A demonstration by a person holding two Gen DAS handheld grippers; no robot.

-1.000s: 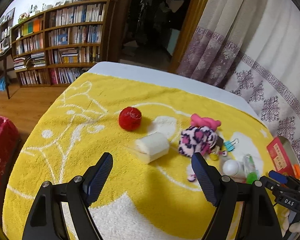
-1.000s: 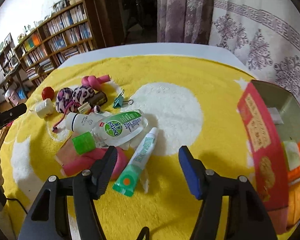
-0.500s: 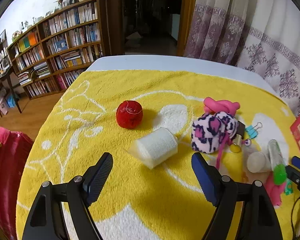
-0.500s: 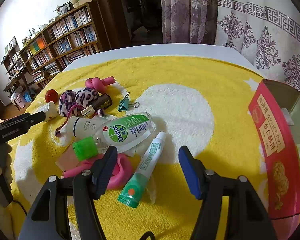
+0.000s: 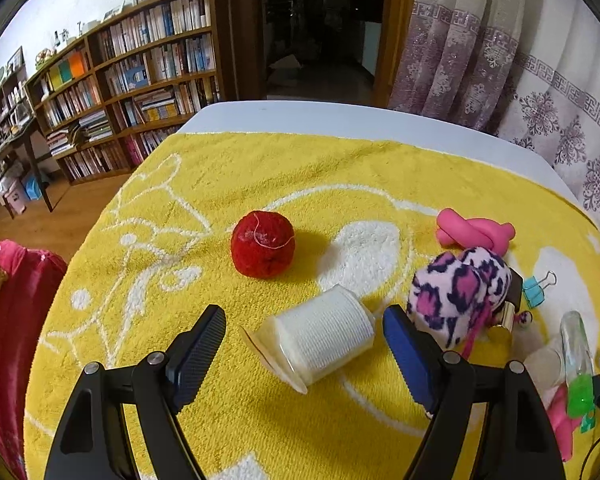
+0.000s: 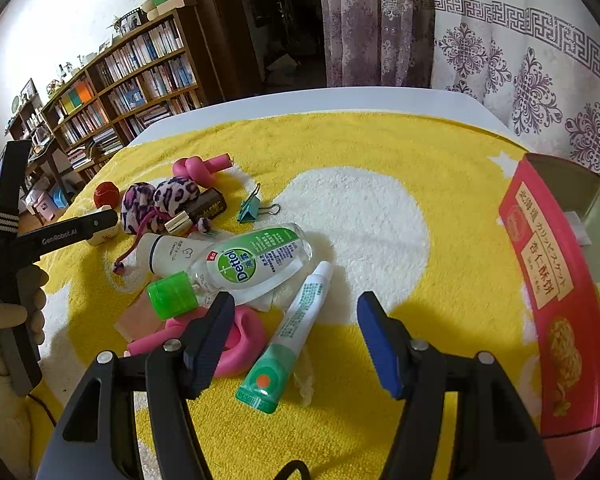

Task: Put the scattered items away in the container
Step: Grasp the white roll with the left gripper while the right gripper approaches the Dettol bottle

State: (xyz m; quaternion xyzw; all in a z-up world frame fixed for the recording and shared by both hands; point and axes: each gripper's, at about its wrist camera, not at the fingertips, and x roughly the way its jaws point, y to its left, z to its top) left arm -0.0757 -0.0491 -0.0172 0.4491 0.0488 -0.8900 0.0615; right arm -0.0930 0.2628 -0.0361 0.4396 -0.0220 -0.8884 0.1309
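Left gripper (image 5: 304,340): jaws spread wide, nothing clenched. White thread spool (image 5: 322,336) lies on its side at lower centre of the left wrist frame, framed between the two pads but touching neither. The jaws look lined up on it, so it reads as the next pick. Its flange end faces lower left, so the pads would meet the wound sides.

Red felt ball (image 5: 263,245) sits above the spool at frame centre, apart from it. Leopard plush pouch (image 5: 458,294) at right, just beside the spool, with the pink knotted tube (image 5: 474,232) above it.

Right gripper (image 6: 296,320): jaws also released, holding nothing. It hangs over the main clutter at lower centre of the right wrist frame. Green-capped white tube (image 6: 290,332) lies between its pads, untouched. Dettol bottle (image 6: 244,268) lies flat above it, cap toward the left. Teal binder clip (image 6: 252,206) further up.

Red biscuit tin (image 6: 548,292) fills the right edge of the same frame, lid off, a few items already inside. It sits close to the right gripper and well apart from the spool, so a spool pick means a carry across the yellow towel (image 6: 380,152).

Task judged early: most items are still out on the towel.
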